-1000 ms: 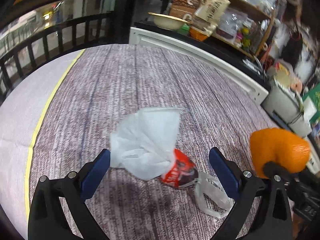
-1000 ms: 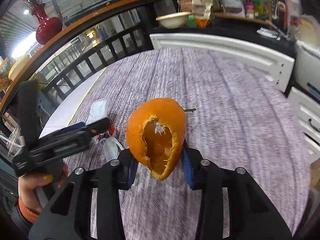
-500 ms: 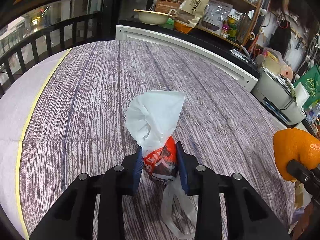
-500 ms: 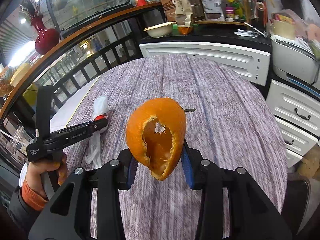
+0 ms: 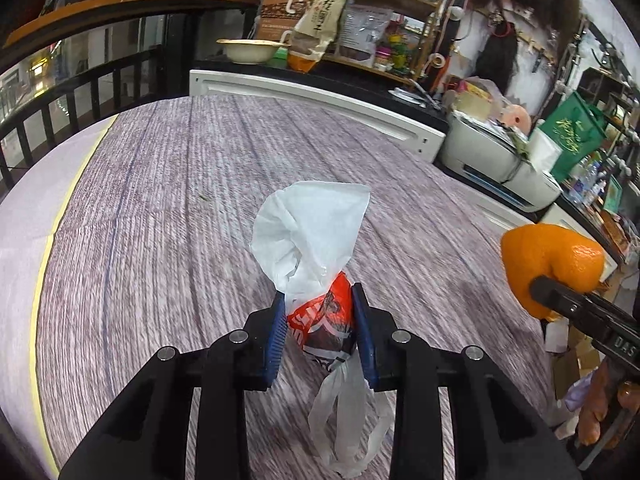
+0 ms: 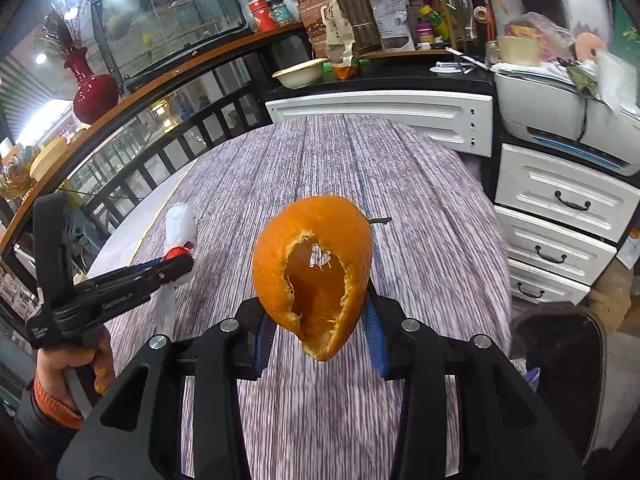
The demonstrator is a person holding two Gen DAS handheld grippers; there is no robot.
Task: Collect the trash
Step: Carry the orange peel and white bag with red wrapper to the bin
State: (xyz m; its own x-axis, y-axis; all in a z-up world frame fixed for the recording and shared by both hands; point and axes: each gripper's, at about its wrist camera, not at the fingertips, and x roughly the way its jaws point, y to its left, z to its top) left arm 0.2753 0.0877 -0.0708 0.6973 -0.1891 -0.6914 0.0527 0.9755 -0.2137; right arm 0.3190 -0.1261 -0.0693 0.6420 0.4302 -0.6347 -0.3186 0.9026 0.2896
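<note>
My left gripper [image 5: 320,304] is shut on a trash bundle [image 5: 324,320]: a red printed wrapper with white tissue [image 5: 312,232] sticking up and a clear plastic strip hanging below. It is lifted off the purple-grey tabletop [image 5: 160,200]. My right gripper [image 6: 318,312] is shut on a hollow orange peel [image 6: 316,264], torn opening facing the camera. In the right wrist view the left gripper [image 6: 176,266] with its bundle [image 6: 180,224] is at the left, held by a hand. In the left wrist view the peel [image 5: 552,260] shows at the right edge.
A white cabinet [image 6: 380,112] with a bowl [image 6: 300,74] borders the table's far side. White drawers [image 6: 560,216] and a printer [image 6: 560,112] stand at the right, a dark bin [image 6: 560,360] at the lower right. A black railing [image 5: 80,92] runs along the left.
The left gripper closed on the red-and-white bundle and lifted it off the table. Both grippers swung to the right, the right one still holding the peel; drawers and a dark bin came into view.
</note>
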